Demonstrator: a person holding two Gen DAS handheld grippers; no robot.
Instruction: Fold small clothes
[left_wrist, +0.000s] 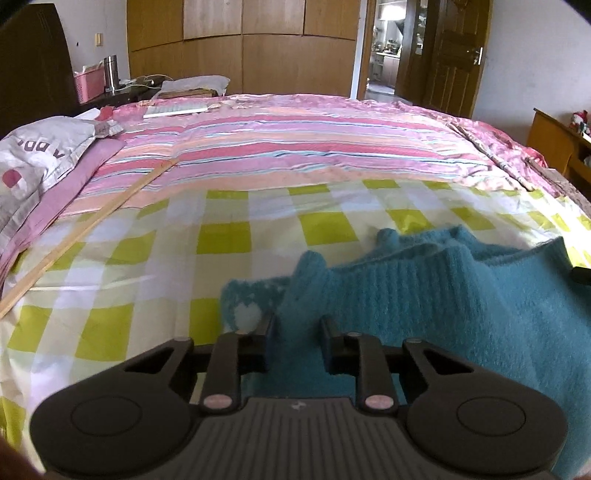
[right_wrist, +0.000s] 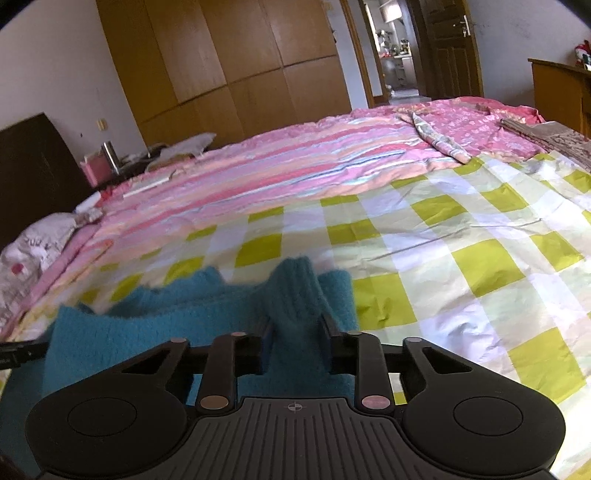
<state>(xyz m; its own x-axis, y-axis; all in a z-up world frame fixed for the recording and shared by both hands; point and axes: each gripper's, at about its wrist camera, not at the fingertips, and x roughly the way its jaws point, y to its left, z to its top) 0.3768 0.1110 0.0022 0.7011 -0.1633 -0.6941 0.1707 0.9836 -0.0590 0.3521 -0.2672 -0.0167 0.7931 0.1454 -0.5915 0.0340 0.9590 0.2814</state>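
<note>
A fuzzy teal knitted garment (left_wrist: 461, 295) lies on the green-and-white checked sheet (left_wrist: 147, 258) of a bed. In the left wrist view my left gripper (left_wrist: 297, 325) is shut on a bunched ribbed fold of it, which stands up between the two fingers. A patch with white hearts (left_wrist: 247, 306) shows at the garment's left edge. In the right wrist view the same teal garment (right_wrist: 147, 325) spreads to the left, and my right gripper (right_wrist: 295, 328) is shut on another raised ribbed fold. The other gripper's dark tip (right_wrist: 18, 354) shows at the left edge.
A pink striped quilt (left_wrist: 295, 147) covers the far half of the bed. A long wooden stick (left_wrist: 85, 229) lies across the left side beside a grey pillow (left_wrist: 40, 151). Wooden wardrobes (left_wrist: 240, 48), an open door (left_wrist: 450, 55) and a bedside table with a pink basket (left_wrist: 90, 86) stand beyond.
</note>
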